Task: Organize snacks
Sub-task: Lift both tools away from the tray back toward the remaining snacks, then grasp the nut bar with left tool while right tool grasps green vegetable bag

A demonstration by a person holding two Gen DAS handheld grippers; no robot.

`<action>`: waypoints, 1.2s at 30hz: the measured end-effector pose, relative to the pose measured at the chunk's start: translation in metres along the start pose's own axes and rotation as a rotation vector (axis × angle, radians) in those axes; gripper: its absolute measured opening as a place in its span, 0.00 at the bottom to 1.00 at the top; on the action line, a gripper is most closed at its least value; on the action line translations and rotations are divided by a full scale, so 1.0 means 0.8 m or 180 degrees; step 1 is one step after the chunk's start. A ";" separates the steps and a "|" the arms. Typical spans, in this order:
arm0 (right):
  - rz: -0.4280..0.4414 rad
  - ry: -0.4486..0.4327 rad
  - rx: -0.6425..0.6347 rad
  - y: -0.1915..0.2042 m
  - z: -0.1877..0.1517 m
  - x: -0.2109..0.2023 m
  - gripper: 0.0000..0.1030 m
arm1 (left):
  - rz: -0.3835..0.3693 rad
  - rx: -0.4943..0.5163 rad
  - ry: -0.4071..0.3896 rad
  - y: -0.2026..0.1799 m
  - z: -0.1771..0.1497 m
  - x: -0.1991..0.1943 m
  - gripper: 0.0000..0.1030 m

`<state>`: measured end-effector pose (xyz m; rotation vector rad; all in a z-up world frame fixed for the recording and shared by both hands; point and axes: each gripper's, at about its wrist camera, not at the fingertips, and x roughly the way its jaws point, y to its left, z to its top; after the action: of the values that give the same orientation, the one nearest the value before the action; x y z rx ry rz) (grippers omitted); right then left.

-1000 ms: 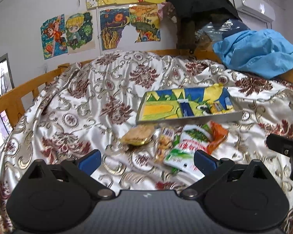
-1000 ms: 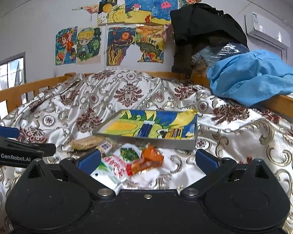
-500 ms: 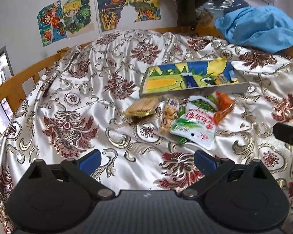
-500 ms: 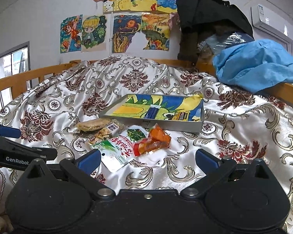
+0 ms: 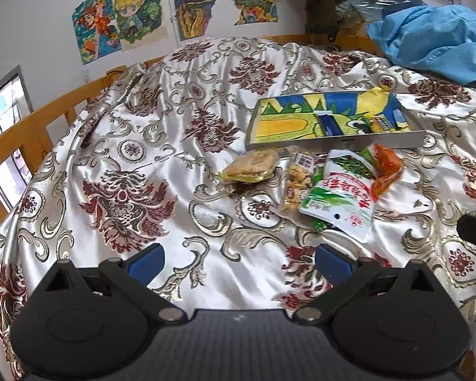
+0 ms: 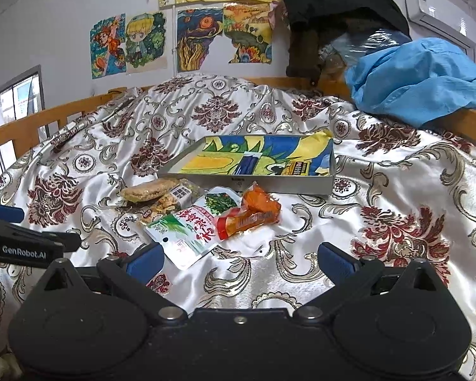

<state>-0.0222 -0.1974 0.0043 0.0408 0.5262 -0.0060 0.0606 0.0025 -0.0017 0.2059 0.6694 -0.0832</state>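
Observation:
Several snack packs lie on a patterned satin bedspread, just in front of a shallow grey tray [image 5: 384, 136] [image 6: 285, 184] lined with a colourful drawing. From left to right: a round brown cake pack [image 5: 250, 166] [image 6: 149, 190], a clear pack of nuts [image 5: 296, 179] [image 6: 171, 201], a green-and-white pouch [image 5: 339, 198] [image 6: 187, 228], and an orange pack [image 5: 385, 168] [image 6: 250, 214]. A small blue pack [image 5: 328, 123] [image 6: 247, 163] lies in the tray. My left gripper [image 5: 238, 262] hovers open, short of the snacks. My right gripper [image 6: 239, 262] is open too, just before the pouch.
A wooden bed rail [image 5: 25, 127] runs along the left and the back. A blue cloth [image 6: 419, 79] and dark clothes [image 6: 336, 6] hang at the back right. Drawings [image 6: 187, 31] cover the wall. The left gripper's finger [image 6: 25, 244] shows at the right view's left edge.
Both grippers have risen and tilted downward, so the snacks and the tray sit higher in the views. Their jaws stay open; nothing on the bed has moved.

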 end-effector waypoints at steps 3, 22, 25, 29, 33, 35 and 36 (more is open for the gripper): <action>0.0051 0.0042 -0.0052 0.004 0.001 0.011 0.99 | 0.0040 -0.0047 0.0042 0.006 0.003 0.008 1.00; 0.0270 0.0224 -0.0162 0.029 0.011 0.081 0.99 | 0.0208 -0.0318 0.0140 0.036 0.017 0.053 1.00; 0.0290 0.0285 -0.0194 0.036 0.014 0.093 0.99 | 0.0198 -0.0372 0.0131 0.040 0.022 0.061 1.00; 0.0367 0.0347 -0.0191 0.044 0.018 0.109 0.99 | 0.0082 -0.0468 0.0114 0.048 0.034 0.076 1.00; 0.0431 0.0408 -0.0180 0.051 0.020 0.124 0.99 | -0.0178 -0.0552 0.0108 0.056 0.048 0.099 1.00; 0.0429 0.0472 -0.0173 0.055 0.022 0.135 0.99 | -0.0365 -0.0553 0.0133 0.056 0.055 0.114 1.00; 0.0415 0.0500 -0.0169 0.057 0.024 0.141 0.99 | -0.0444 -0.0543 0.0157 0.053 0.059 0.122 1.00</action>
<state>0.0854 -0.1523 -0.0343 0.0238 0.6797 0.1395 0.1718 0.0328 -0.0196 -0.0030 0.7356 -0.1546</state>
